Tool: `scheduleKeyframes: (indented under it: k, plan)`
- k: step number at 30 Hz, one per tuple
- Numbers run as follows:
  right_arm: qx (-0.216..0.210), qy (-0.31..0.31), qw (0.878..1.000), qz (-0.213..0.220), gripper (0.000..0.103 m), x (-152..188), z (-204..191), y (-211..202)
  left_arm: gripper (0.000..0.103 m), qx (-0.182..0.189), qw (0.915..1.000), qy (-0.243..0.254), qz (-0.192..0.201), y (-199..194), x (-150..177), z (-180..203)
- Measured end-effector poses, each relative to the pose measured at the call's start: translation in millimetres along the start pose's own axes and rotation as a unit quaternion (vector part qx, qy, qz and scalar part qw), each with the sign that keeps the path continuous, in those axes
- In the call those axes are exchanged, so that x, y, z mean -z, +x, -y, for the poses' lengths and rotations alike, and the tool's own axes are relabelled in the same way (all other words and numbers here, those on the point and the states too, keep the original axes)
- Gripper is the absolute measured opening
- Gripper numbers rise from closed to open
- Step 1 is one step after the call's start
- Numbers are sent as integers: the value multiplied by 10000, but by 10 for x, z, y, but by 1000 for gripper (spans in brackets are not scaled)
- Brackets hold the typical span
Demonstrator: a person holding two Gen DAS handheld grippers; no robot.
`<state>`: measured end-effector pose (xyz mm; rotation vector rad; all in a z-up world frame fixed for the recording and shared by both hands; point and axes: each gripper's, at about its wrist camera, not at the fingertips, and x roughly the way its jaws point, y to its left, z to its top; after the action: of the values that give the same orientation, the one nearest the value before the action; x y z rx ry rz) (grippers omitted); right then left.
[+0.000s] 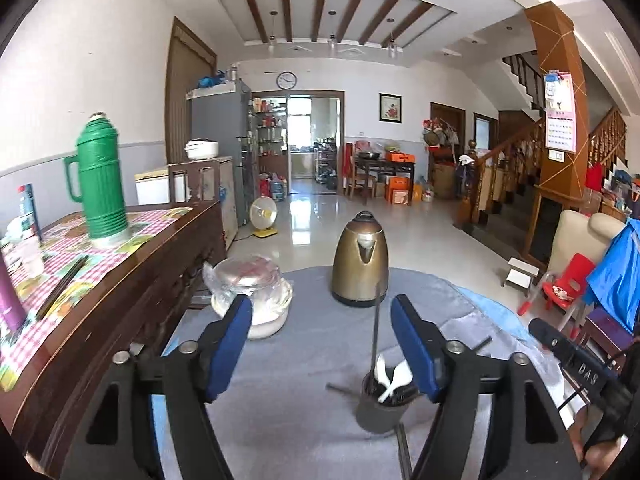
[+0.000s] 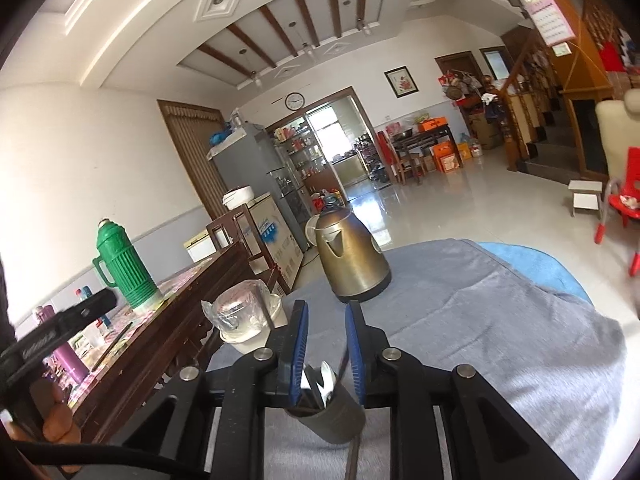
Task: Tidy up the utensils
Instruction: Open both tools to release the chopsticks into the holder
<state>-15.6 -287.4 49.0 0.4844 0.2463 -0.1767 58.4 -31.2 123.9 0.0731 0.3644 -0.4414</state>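
Note:
A dark grey utensil cup stands on the grey cloth of the table. It holds two white spoons and dark chopsticks; one chopstick stands upright out of it. More dark chopsticks lie on the cloth around the cup. My left gripper is open and empty, above and just left of the cup. My right gripper is narrowly open over the cup, with the spoons between its blue pads and a thin chopstick by its right pad.
A brass-coloured kettle stands at the table's far side. A bagged white bowl stack sits at far left. A wooden sideboard with a green thermos flanks the left. A red chair is right.

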Motion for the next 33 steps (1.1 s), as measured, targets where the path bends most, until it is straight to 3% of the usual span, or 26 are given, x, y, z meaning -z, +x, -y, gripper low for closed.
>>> scheduleKeyframes:
  k: [5, 13, 17, 23, 33]
  plan:
    - [107, 71, 9999, -102, 28, 100, 120, -169, 77, -89, 9996, -140, -247, -160, 295, -40]
    - [252, 375, 9979, -466, 30, 319, 306, -295, 77, -280, 9902, -339, -1322, -92, 839, -24]
    - [278, 489, 9967, -587, 30, 361, 300, -393, 77, -363, 9854, -290, -1639, -196, 1060, 72]
    - [242, 375, 9962, -748, 30, 461, 188, -561, 79, -468, 9843, 106, -1698, -518, 1223, 223]
    - [228, 56, 9967, -781, 30, 614, 74, -892, 82, -898, 9842, 470, -1452, -930, 1320, 235]
